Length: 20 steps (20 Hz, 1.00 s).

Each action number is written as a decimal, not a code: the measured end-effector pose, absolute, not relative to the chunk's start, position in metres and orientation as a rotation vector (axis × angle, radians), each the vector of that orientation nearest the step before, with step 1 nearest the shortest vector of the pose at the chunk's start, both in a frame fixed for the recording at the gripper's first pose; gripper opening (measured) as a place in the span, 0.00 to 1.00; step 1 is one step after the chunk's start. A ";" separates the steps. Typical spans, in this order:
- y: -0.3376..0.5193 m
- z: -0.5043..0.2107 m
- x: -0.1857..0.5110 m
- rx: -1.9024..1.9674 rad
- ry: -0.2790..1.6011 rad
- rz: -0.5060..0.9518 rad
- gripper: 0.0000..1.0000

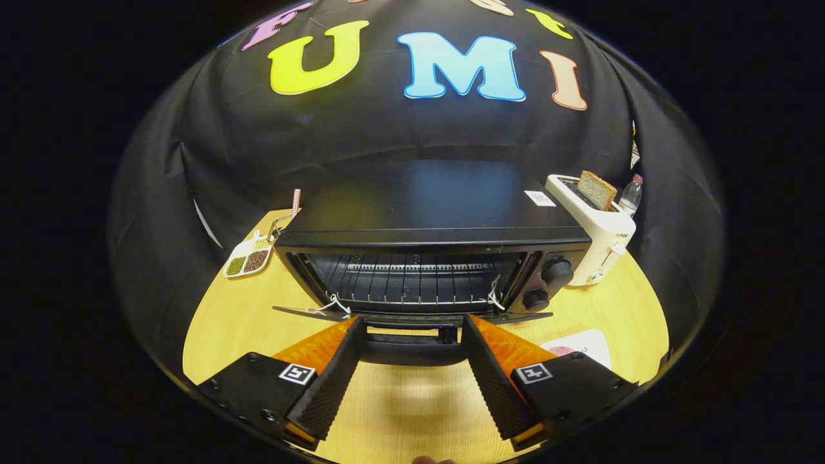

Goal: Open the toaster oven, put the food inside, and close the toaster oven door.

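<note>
The oven (412,258) door (412,317) lay open, its handle (407,351) between the claw's (412,325) spread fingers, seemingly untouched. Fetching food came next.

My camera rides on my tongs (412,322), looking forward along the two spread fingers and slightly down onto the wooden table (412,399). It sits close: the open toaster oven (412,258) lies just ahead of my fingertips, its lowered door (412,317) at them, the booth wall beyond.
</note>
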State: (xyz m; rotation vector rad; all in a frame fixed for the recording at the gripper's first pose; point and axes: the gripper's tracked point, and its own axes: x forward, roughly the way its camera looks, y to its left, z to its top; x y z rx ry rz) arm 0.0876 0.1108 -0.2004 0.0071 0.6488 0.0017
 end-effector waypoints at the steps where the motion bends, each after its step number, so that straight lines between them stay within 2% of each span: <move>1: 0.112 -0.203 0.086 0.005 0.653 0.001 0.97; 6: 0.110 -0.222 0.062 -0.015 0.726 0.004 0.96; 12: 0.107 -0.286 0.022 -0.031 0.967 0.083 0.97; 20: 0.044 -0.269 -0.002 0.035 0.946 0.017 0.98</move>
